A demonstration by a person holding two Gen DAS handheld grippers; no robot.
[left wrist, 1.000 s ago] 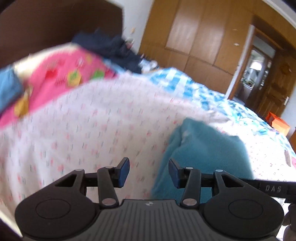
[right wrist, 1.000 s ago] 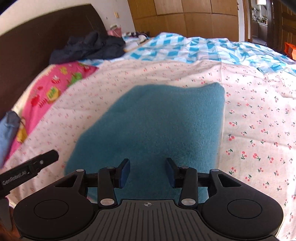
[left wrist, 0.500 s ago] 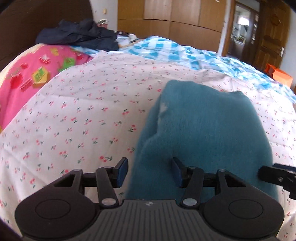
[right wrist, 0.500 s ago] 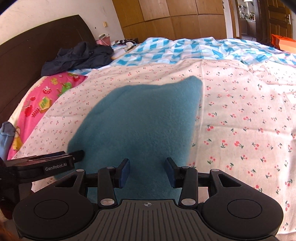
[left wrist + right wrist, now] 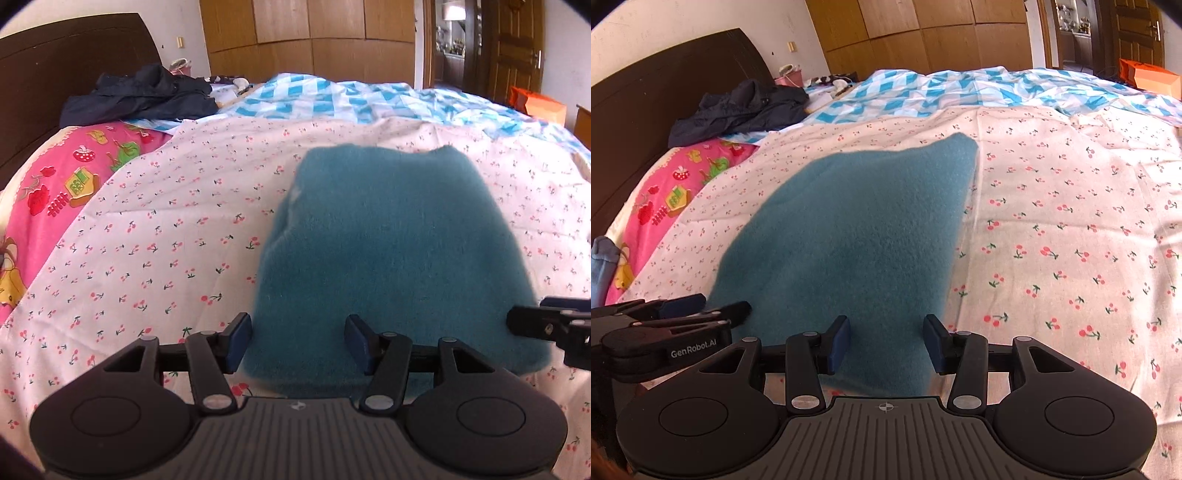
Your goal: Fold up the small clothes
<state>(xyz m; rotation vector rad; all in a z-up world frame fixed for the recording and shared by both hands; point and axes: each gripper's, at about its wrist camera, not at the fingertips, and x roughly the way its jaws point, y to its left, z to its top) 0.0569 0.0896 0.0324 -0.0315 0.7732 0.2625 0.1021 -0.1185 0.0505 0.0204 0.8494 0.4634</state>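
Room: we work at a bed spread with a cherry-print sheet (image 5: 155,236), a dark headboard (image 5: 665,96) and wooden wardrobe doors (image 5: 310,33) behind it.

Garment: we see one teal fleece piece (image 5: 391,251) lying flat on the sheet, directly ahead of both tools, its near edge towards us.

Left gripper (image 5: 298,343): we hold its jaws wide apart with nothing between them; they straddle the garment's near left corner, and we cannot tell whether they touch the cloth.

Right gripper (image 5: 886,343): its jaws are likewise spread and empty, poised over the near edge towards the right corner.

Progress: we judge the piece is already folded at least once, since its left edge looks doubled and thick; a further fold from the near edge is probably left.

Material: we read it as thick, fuzzy fleece, matte, with soft rounded corners and a roughly rectangular outline; it should bend in bulky folds, not sharp creases.

Surroundings: a pink cartoon-print cloth (image 5: 55,192), a dark jacket (image 5: 144,96) and a blue checked quilt (image 5: 960,92) lie well apart from the garment.
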